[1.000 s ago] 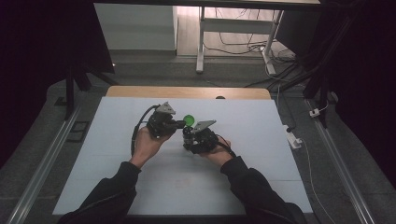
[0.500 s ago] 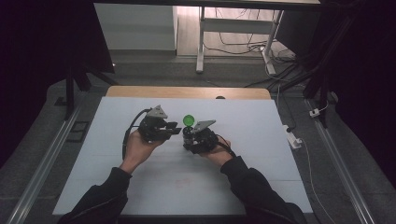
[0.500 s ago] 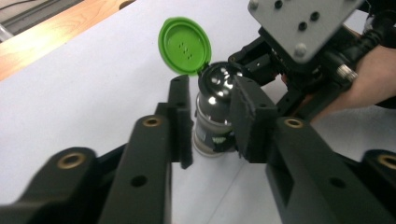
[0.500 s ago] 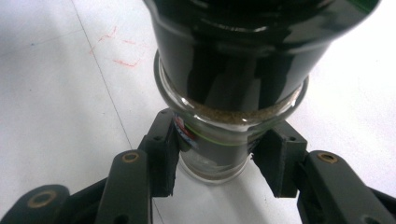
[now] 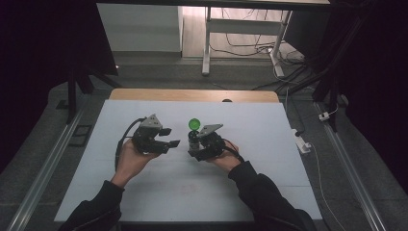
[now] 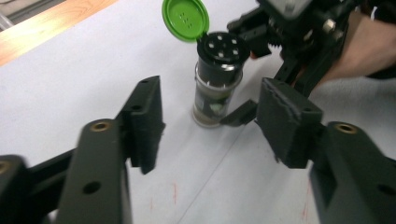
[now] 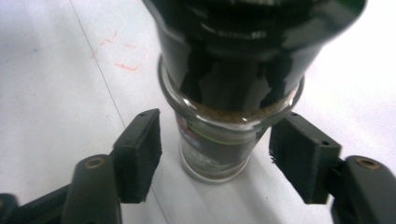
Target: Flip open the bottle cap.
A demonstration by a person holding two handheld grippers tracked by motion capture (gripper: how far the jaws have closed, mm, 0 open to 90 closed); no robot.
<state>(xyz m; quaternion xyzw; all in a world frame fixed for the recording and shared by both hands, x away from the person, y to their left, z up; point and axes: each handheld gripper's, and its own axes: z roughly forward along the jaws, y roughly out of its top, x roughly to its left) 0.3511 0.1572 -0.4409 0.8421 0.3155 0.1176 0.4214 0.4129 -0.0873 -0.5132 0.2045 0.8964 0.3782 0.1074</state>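
Letting go: right tongs (image 7: 215, 158) just spread, straddling spice jar (image 6: 217, 79), pads clear; left tongs (image 6: 208, 126) spread, empty. Green lid (image 6: 185, 19) open, bump means spill on worktop (image 5: 269, 192).

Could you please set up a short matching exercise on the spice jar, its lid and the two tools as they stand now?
Things:
1. green lid
2. spice jar
3. left tool
4. right tool

States:
A. open, jaws either side of the jar's glass body
B. flipped up on its hinge
C. open, drawn back from the jar
D. upright on the white table

Pairs: 1-B, 2-D, 3-C, 4-A
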